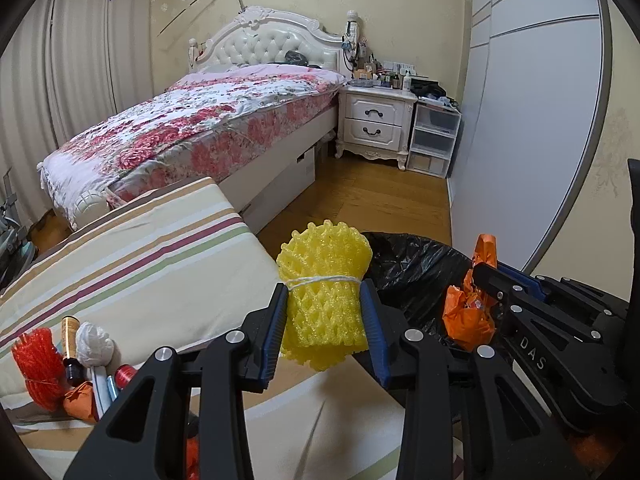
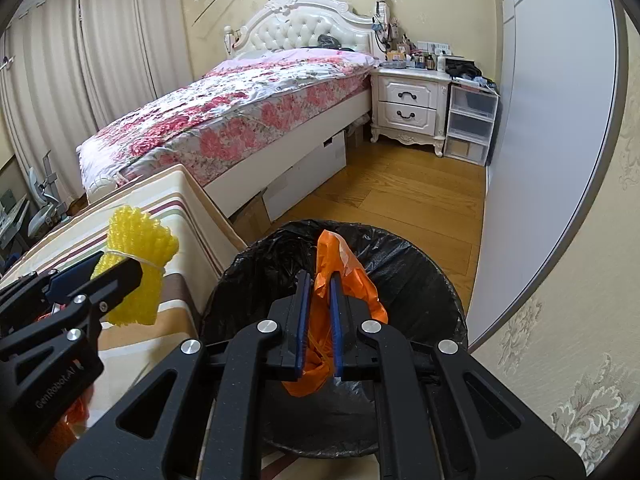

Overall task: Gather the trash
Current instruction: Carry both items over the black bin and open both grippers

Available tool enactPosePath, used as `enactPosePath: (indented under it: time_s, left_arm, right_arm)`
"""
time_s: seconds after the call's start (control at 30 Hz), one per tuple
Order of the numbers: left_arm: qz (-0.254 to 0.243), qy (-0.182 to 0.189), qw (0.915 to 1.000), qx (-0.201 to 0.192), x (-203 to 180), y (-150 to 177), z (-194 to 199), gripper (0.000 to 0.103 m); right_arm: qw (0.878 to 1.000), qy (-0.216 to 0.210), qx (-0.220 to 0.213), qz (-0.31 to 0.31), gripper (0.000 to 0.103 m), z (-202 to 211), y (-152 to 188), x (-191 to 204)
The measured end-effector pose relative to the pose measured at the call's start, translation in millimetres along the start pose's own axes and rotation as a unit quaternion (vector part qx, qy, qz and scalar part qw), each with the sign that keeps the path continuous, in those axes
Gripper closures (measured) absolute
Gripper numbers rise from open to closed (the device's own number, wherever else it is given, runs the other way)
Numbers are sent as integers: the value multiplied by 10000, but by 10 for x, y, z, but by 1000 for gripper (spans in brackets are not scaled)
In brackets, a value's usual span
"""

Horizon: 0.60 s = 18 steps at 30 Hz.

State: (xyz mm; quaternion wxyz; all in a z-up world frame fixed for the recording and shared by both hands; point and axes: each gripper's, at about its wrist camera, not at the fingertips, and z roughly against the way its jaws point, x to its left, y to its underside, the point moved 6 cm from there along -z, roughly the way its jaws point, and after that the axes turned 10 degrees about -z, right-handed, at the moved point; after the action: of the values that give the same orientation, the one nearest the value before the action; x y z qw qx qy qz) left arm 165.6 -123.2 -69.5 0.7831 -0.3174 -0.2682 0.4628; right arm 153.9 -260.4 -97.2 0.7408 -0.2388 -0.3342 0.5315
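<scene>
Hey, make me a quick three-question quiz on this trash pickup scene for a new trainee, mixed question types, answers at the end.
1. True or false: the right gripper holds the orange plastic bag above the black-lined bin.
2. What does the left gripper hold? A) white ball B) yellow foam net C) brown bottle
3. Fill in: the yellow foam net is tied with white ____.

Key: 1 true; 2 B; 3 string

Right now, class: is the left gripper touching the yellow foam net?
Touching. The left wrist view shows the left gripper with both blue pads pressed against the yellow foam net.
</scene>
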Motion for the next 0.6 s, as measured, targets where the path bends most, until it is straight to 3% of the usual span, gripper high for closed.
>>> enactPosePath:
  time_s: [0.13, 0.23, 0.3, 0.47, 0.6]
  left_arm:
    - [-93, -10, 9999, 71, -62, -25, -147, 65]
    - [-184, -35, 9998, 94, -133, -40, -200, 59]
    - [-226, -83, 9997, 99, -153, -39, -223, 44]
    - [-208, -163, 9996, 80, -131, -43, -228, 29]
    - [-69, -170, 9998, 116, -66, -36, -195, 28]
  right_arm:
    - [10000, 43, 33, -58, 92, -92, -12, -84]
    - [9999, 45, 52, -122, 88, -133, -19, -138]
    - [9998, 65, 37, -167, 72, -145, -29, -165]
    - [9995, 158, -44, -273, 70, -144, -61, -247]
    - [9992, 187, -100, -344, 62, -102, -71, -283]
